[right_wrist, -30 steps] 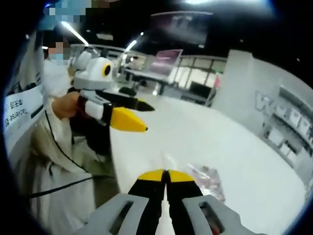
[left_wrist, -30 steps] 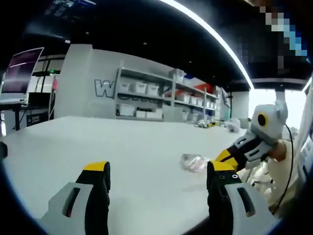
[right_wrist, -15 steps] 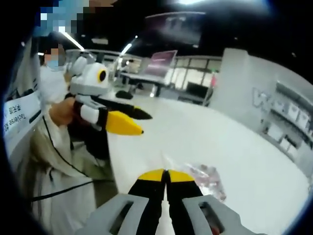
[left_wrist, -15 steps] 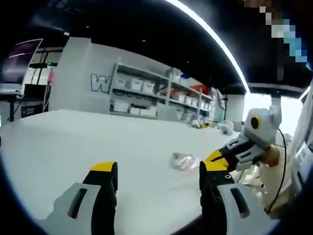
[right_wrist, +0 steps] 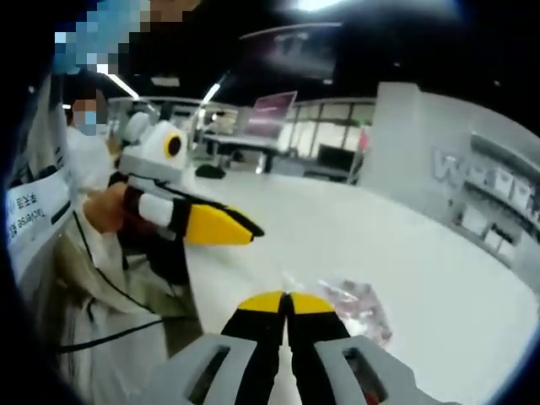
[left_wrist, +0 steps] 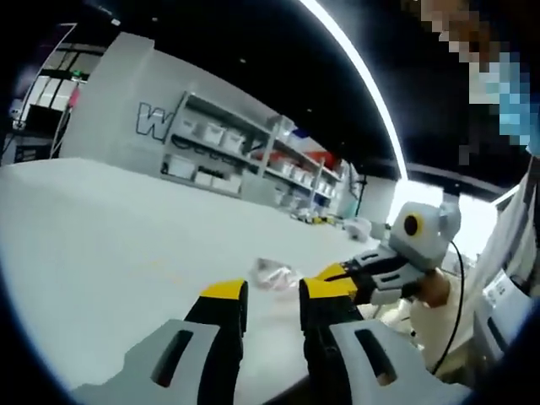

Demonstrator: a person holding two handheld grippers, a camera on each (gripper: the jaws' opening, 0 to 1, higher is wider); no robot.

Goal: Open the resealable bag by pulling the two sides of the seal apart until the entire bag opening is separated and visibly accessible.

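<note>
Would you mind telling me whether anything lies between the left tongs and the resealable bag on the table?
Nothing visible does. The bag lies on the bare white table just beyond the left tongs; the right tongs sit beside the bag, not in the path.

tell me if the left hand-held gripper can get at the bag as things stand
Probably yes. The resealable bag lies on the bare white table just ahead of the left hand-held gripper, with nothing between; its jaws stand slightly apart.
</note>
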